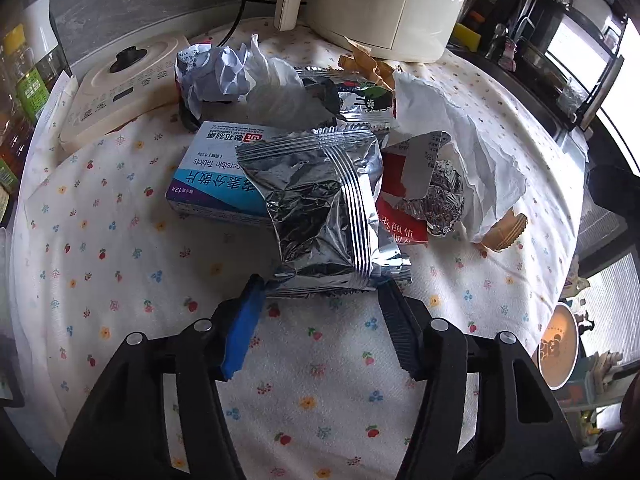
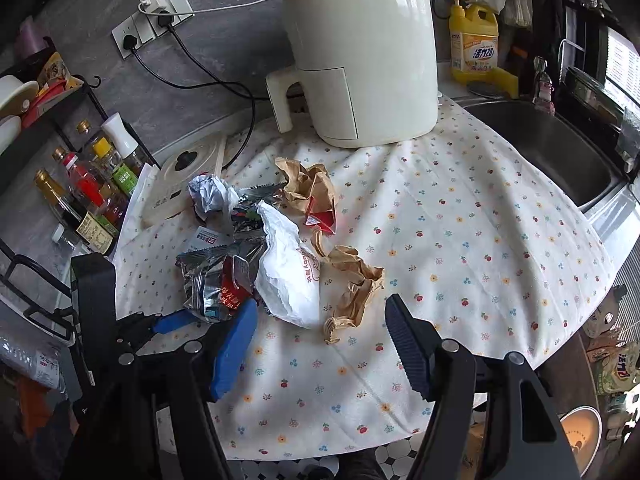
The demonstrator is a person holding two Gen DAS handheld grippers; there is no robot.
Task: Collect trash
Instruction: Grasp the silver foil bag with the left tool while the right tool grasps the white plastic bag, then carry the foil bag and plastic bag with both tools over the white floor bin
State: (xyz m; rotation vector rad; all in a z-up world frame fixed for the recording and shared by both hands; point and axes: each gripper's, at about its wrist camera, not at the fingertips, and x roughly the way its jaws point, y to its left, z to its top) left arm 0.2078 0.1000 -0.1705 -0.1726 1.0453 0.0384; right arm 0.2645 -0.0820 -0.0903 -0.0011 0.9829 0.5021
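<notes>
A pile of trash lies on the flowered tablecloth. A silver foil snack bag lies on a blue and white medicine box. My left gripper is open, its tips at either side of the bag's near edge. Beside it are a red wrapper with crumpled foil, a white paper bag and a crumpled paper ball. My right gripper is open and empty, just in front of the white bag and a crumpled brown paper. More brown paper lies farther back.
A cream air fryer stands at the back of the table. A cream flat appliance lies left of the pile, with sauce bottles on a rack beyond it. A steel sink is at the right. The table edge is close below.
</notes>
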